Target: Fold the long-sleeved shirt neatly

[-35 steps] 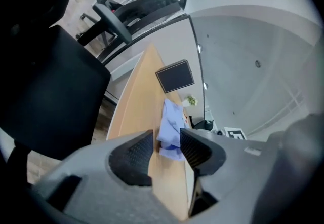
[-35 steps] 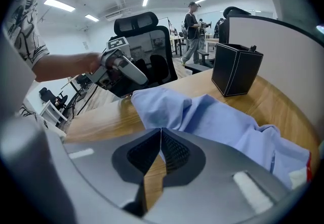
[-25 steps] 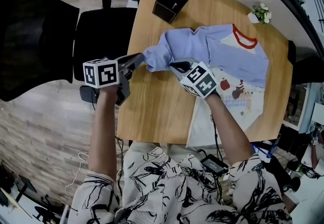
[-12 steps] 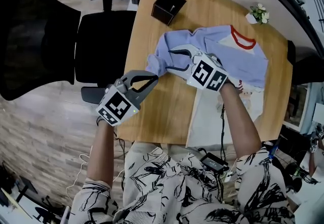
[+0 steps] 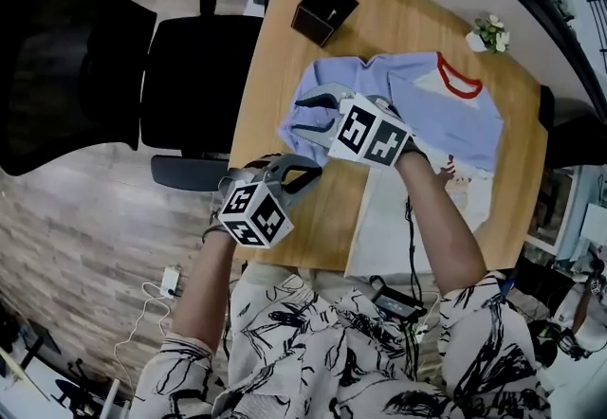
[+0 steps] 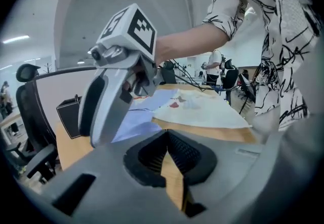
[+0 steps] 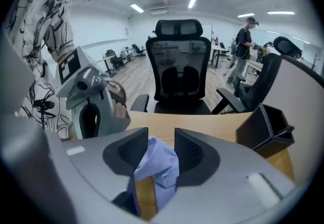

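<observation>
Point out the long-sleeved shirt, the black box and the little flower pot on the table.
long-sleeved shirt [image 5: 432,109], head view, on the blue cloth below the red collar.
black box [image 5: 324,11], head view, on its top face.
flower pot [image 5: 489,28], head view, on the white blooms.

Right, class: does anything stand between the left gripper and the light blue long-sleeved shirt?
Only bare wooden table lies between the left gripper and the light blue long-sleeved shirt. The right gripper, though, hangs at the nearest sleeve, its jaws having just been closing on the blue cloth between them.
</observation>
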### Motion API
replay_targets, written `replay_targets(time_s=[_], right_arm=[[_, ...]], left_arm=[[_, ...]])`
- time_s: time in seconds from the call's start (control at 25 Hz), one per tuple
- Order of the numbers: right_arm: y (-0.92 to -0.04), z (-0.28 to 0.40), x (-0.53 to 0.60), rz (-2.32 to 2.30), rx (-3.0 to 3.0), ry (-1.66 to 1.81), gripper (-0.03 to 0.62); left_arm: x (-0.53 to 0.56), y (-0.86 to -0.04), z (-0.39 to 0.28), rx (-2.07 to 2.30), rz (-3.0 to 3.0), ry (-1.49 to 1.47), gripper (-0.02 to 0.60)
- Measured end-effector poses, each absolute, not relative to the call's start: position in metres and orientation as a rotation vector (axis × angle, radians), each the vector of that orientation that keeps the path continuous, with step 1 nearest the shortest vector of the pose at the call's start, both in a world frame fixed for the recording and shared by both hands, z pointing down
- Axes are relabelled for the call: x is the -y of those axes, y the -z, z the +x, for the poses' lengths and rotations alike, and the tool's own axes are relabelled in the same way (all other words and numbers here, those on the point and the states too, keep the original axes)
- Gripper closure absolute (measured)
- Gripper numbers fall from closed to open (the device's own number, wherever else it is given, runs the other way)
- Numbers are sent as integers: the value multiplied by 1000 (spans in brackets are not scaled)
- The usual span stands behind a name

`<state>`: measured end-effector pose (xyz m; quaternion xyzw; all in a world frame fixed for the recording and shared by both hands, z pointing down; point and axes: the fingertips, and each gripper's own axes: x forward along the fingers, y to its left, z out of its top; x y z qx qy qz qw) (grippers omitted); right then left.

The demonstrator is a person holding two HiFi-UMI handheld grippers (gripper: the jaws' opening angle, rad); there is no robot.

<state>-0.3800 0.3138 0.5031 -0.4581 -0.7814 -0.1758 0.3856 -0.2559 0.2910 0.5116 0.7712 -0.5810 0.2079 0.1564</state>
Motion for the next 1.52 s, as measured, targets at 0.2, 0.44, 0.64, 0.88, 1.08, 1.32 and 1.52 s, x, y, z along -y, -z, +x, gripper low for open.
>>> replay_targets(time_s=[0.2,0.44,0.64,0.88,1.08,1.32,1.52], right_arm=[[-551,-365,-306,-1146,1797,561,509],[-521,-377,-281,-1093,1955,535,580],[-426,-382,-235,-1037,2268,386,580],[-335,-358,-146,-998,2519,328,580],[-314,-308,-51,-947,2568,285,580],[-334,-267,65,-876,2560,234,579],[-361,-241,137,-790,2577,144,579]], left_arm=[[-288,-514,-253,1649,2193,-609,572],[-276,-485,-260,1809,2087,-487,574],[-238,-410,-267,2166,1820,-253,574],[-154,-352,-252,2438,1575,-218,574],[-69,-337,-197,2488,1464,-339,574],[35,-339,-151,2464,1406,-573,572],[98,-365,-128,2384,1405,-702,572]])
